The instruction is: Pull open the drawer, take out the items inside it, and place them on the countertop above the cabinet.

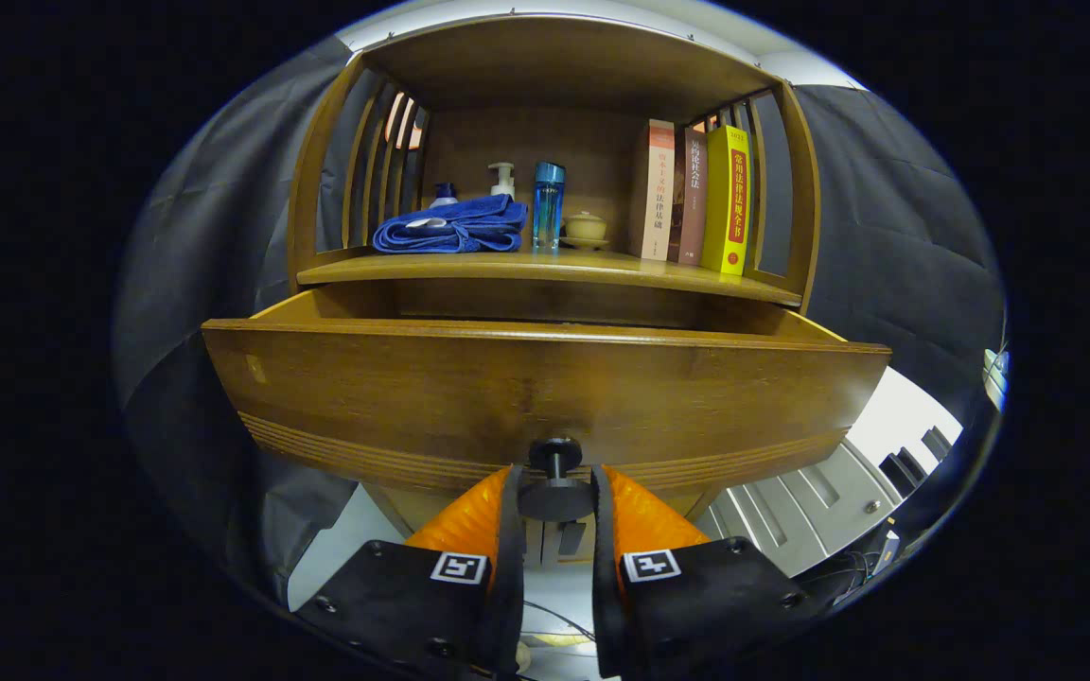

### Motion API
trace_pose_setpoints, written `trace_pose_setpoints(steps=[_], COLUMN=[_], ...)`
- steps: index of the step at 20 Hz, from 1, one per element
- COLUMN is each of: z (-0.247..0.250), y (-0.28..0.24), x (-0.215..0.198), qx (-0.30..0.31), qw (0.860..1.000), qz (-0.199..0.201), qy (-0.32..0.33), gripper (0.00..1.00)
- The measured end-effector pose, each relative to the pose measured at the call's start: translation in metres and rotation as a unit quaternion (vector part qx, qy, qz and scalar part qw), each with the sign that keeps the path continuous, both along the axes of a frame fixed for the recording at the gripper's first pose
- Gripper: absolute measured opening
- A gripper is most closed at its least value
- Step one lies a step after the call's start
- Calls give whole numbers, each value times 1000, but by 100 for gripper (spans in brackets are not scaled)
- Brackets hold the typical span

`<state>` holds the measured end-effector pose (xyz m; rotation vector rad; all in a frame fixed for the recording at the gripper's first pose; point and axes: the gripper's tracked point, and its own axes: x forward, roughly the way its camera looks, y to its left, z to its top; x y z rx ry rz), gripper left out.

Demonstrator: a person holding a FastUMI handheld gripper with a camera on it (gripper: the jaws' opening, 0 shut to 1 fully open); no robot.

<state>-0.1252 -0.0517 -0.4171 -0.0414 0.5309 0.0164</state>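
A: State the largest unit.
B: Wooden cabinet [554, 66], open-fronted, with slatted sides. Its countertop [545, 268] runs just above the drawer.

A: Drawer position?
B: The drawer [545, 388] is pulled out toward the gripper. Its front panel blocks the interior, so the contents cannot be told.

A: Items on the countertop?
B: Three upright books [696, 194] at one end, the nearest yellow. A folded blue towel [450, 227] at the other end. Between them stand a blue bottle [548, 203] and a small lidded cup [586, 227]; a pump dispenser [502, 178] stands behind the towel.

A: Gripper status?
B: The gripper [554, 501] is closed narrowly around the drawer knob [555, 482]. The knob sits between both fingers, which press its disc from either side.
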Motion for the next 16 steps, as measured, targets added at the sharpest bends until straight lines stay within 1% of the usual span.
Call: trace_pose_setpoints(steps=[16], z=[7], y=[-8], x=[-53], qx=[-4], qw=[1000], qz=[-2], qy=[25], gripper=[39])
